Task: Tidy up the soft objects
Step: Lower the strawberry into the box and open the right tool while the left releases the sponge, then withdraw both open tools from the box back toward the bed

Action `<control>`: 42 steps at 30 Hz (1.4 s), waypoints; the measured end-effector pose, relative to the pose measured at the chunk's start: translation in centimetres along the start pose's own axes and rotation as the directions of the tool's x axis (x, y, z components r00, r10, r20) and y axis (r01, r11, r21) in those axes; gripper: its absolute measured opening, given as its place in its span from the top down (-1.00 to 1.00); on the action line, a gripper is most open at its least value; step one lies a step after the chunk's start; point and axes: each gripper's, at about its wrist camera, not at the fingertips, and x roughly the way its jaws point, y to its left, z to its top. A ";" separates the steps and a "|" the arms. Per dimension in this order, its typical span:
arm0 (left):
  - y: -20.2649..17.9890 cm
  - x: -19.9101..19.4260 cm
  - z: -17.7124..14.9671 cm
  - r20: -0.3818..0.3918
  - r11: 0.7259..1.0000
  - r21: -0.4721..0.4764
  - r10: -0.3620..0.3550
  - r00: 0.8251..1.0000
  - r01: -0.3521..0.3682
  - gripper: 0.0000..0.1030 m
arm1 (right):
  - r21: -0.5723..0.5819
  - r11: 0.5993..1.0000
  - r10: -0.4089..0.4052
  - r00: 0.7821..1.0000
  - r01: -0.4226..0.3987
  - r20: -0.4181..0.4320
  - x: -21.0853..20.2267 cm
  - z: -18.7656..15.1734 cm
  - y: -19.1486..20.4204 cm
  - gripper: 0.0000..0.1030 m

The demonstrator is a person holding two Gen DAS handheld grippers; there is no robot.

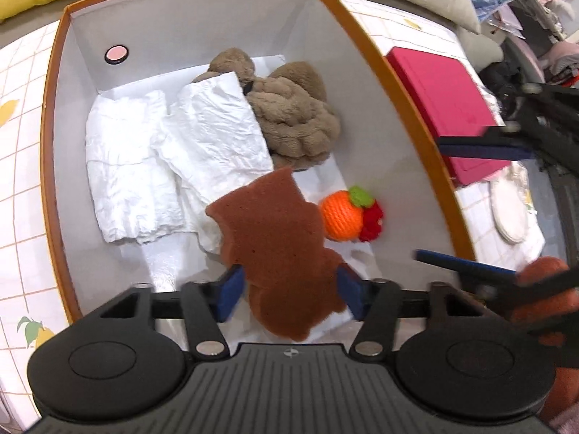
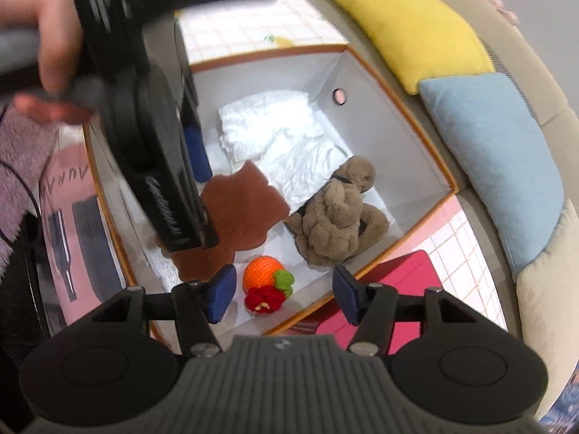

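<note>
box (image 1: 365, 32): sponge (image 1: 275, 231), 2 towels, plush, crochet fruit | left gripper (image 1: 293, 289) clamps sponge | right gripper (image 2: 282, 296) empty, parted

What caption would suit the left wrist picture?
Left gripper holds a brown sponge over a box of tissues, plush toy and crocheted fruit.

Brown sponge (image 2: 246, 195), crocheted orange (image 2: 261, 269), plush toy (image 2: 336, 224) inside orange-rimmed box (image 2: 398, 72)

Both your wrist cameras look steeply down from close above into the box (image 1: 365, 32) (image 2: 409, 94); its whole floor appears in both views.
</note>
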 end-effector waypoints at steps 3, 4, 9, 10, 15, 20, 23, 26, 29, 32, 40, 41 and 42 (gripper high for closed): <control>-0.7 0.8 0.1 0.003 0.999 0.027 0.026 1.000 -0.026 0.17 | 0.039 0.999 -0.016 0.999 0.015 0.034 -1.2 -0.8 -0.3 -0.13; -0.8 1.0 0.2 -0.001 0.999 0.029 0.025 1.000 -0.025 0.17 | 0.050 0.999 -0.021 0.999 0.019 0.040 -1.5 -1.0 -0.3 -0.13; -2.0 1.5 0.8 -0.001 0.998 0.058 0.035 0.999 -0.035 0.18 | 0.124 0.992 -0.040 0.997 0.032 0.061 -2.8 -2.1 -0.9 -0.12; -2.2 1.5 0.9 -0.002 0.997 0.061 0.040 0.999 -0.039 0.18 | 0.135 0.990 -0.043 0.997 0.034 0.066 -3.1 -2.3 -0.9 -0.12; -2.4 0.2 0.5 0.023 0.998 0.053 0.039 0.999 -0.040 0.07 | 0.220 0.975 -0.062 0.993 0.039 0.098 -4.3 -4.0 -1.4 -0.13; -3.8 -3.1 -1.2 0.136 0.996 0.071 0.045 0.990 -0.055 -0.14 | 0.403 0.915 -0.093 0.978 0.009 0.187 -6.9 -6.7 -2.2 -0.13; -5.8 -5.1 -2.4 0.236 0.989 0.113 0.067 0.969 -0.096 -0.14 | 0.534 0.845 -0.151 0.960 0.000 0.238 -8.7 -8.8 -2.2 -0.13; -8.7 -7.0 -4.0 0.328 0.981 0.170 0.034 0.944 -0.095 -0.14 | 0.650 0.760 -0.227 0.935 -0.006 0.273 -10.4 -11.2 -1.5 -0.13; -11.4 -8.0 -5.3 0.397 0.976 0.204 -0.010 0.918 -0.078 -0.14 | 0.746 0.665 -0.285 0.915 -0.027 0.287 -11.8 -13.9 -0.5 -0.13; -14.3 -7.8 -6.6 0.451 0.966 0.244 -0.035 0.892 -0.085 -0.14 | 0.817 0.577 -0.347 0.903 -0.008 0.254 -12.5 -16.6 0.9 -0.13; -20.9 -4.1 -7.0 0.409 0.915 0.401 -0.134 0.903 -0.046 -0.10 | 0.935 0.354 -0.377 0.920 0.037 0.106 -12.0 -23.6 2.2 -0.16; -21.7 -3.6 -6.7 0.406 0.905 0.422 -0.136 0.904 -0.053 -0.09 | 0.942 0.333 -0.381 0.921 0.048 0.087 -11.8 -24.3 2.0 -0.16; -22.3 -3.2 -6.5 0.402 0.896 0.439 -0.137 0.905 -0.059 -0.08 | 0.949 0.311 -0.384 0.920 0.056 0.071 -11.9 -25.1 1.8 -0.16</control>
